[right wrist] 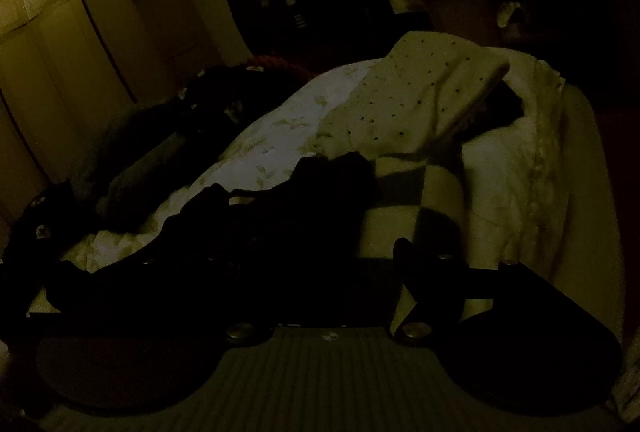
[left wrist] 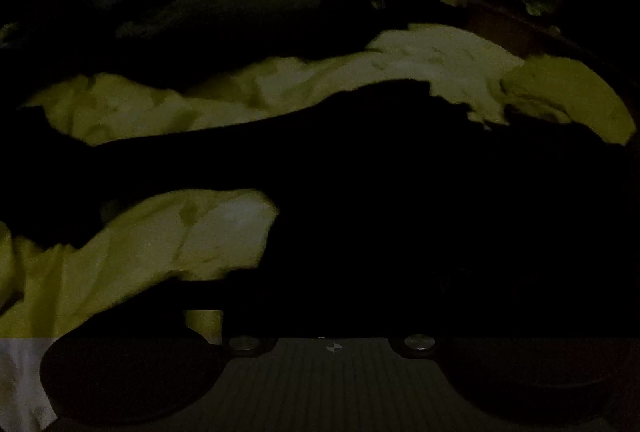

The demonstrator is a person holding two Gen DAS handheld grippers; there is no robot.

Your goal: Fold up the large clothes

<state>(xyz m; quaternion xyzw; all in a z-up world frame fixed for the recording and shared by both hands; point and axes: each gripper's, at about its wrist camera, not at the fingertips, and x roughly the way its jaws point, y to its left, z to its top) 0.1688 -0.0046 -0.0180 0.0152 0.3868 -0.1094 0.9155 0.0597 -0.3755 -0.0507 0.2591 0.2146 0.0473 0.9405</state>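
**Operator:** What lies ahead of my two grippers?

**Describer:** The room is very dim. Ahead of your left gripper [left wrist: 332, 296], a large black garment [left wrist: 400, 191] spreads across pale, rumpled bedding [left wrist: 168, 240]. The dark cloth fills the space in front of the jaws and runs off to both sides. Pale bedding shows beyond it and to the jaws' left.

**Operator:** Are the left jaws closed on it?

**Describer:** You cannot tell from this view. The fingers merge with the black cloth, so neither their gap nor any grip is visible.

**Operator:** And the right side?

**Describer:** Ahead of your right gripper [right wrist: 320, 272], the same black garment [right wrist: 304, 199] lies in a crumpled ridge, running from in front of the jaws away to their left. The right-hand finger [right wrist: 412, 264] shows as a dark shape over pale bedding [right wrist: 520, 159]. The left-hand finger is lost in the dark fabric, so whether the jaws stand apart or pinch cloth cannot be told. Beyond the jaws lies a cream cloth with small dots [right wrist: 420, 91]. Further off to the left sits another dark heap [right wrist: 160, 135].

**Operator:** How far along am I?

**Describer:** Early, by my judgement. The garment looks bunched and wrinkled, with no straight edges or tidy layers visible. Spreading it flat and making every fold appear to remain.
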